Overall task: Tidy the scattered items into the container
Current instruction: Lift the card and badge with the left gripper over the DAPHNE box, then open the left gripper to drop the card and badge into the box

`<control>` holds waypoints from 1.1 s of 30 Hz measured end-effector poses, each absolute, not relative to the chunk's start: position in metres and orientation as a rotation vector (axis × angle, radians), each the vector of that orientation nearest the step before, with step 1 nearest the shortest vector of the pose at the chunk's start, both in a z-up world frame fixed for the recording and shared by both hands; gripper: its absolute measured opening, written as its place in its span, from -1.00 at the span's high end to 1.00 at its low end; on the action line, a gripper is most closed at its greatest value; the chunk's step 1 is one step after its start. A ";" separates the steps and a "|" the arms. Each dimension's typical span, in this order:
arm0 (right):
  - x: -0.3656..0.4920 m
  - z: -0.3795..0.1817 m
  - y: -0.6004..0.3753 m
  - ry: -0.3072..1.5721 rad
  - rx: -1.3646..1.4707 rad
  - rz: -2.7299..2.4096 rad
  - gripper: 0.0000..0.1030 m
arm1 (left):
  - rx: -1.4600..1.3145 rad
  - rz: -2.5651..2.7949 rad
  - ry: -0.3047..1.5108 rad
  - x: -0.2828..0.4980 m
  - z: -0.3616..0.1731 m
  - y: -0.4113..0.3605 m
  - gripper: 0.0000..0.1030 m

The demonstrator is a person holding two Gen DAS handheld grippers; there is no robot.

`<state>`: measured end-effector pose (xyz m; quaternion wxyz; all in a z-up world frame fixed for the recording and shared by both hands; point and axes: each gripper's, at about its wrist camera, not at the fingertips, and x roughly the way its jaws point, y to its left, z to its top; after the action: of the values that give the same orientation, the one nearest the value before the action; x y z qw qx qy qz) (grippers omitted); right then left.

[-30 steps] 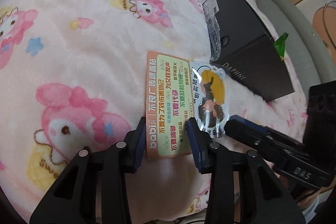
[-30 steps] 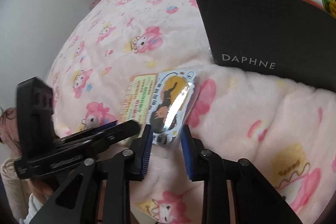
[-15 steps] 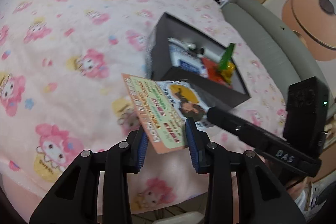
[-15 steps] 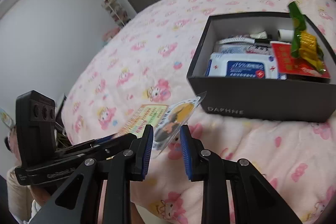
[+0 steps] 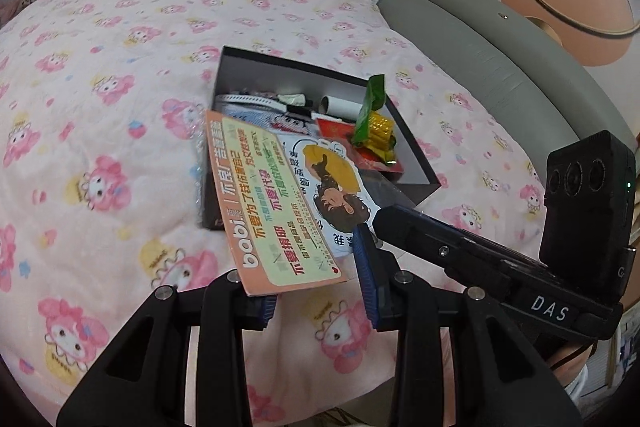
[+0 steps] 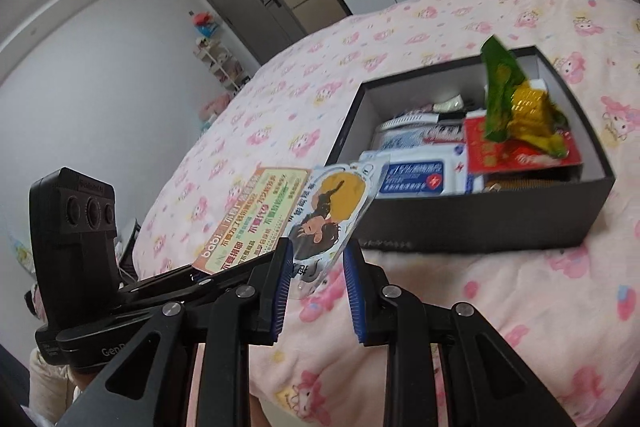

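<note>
Pink cartoon-print bedding (image 5: 100, 131) spread under everything, and the black box (image 6: 472, 227) sat on it, already holding wipes, a red packet and a green-and-gold wrapper. You had two flat items lifted clear of the blanket on the near side of the box: your left gripper (image 5: 316, 291) carried the orange-edged card (image 5: 264, 203), its left finger hidden beneath the card so I cannot tell how tightly it pinched, and your right gripper (image 6: 316, 283) was pressed in on the glossy character sticker (image 6: 332, 211), which reached toward the box's near wall. By my judgement you were mid-carry. Next you needed to bring both pieces above the box's open top, past its near rim, then let them drop.
</note>
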<state>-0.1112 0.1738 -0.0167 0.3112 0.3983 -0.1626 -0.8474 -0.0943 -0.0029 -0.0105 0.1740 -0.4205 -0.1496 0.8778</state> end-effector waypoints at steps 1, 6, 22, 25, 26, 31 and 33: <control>-0.115 -0.014 0.178 -0.431 1.037 -2.243 0.56 | -1.188 2.487 -0.413 -0.099 -0.008 0.001 0.36; -0.138 -0.007 0.199 -0.448 0.972 -2.266 0.56 | -1.190 2.485 -0.343 -0.136 0.003 0.028 0.36; -0.247 -0.025 0.243 -0.473 0.953 -2.299 0.56 | -1.322 2.484 -0.178 -0.254 -0.034 0.101 0.42; -0.253 -0.036 0.244 -0.457 0.985 -2.305 0.56 | -1.372 2.488 -0.167 -0.263 -0.046 0.104 0.42; -0.254 -0.038 0.246 -0.465 0.991 -2.306 0.56 | -1.387 2.498 -0.164 -0.266 -0.049 0.104 0.42; -0.259 -0.048 0.257 -0.485 1.028 -2.348 0.56 | -1.456 2.537 -0.204 -0.271 -0.061 0.097 0.41; -0.259 -0.050 0.262 -0.489 1.040 -2.367 0.56 | -1.457 2.553 -0.201 -0.268 -0.060 0.094 0.40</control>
<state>-0.2593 0.2621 -0.0504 0.2526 0.3825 -0.1798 -0.8704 -0.2682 0.0945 -0.0598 0.0975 -0.4922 -0.0681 0.8623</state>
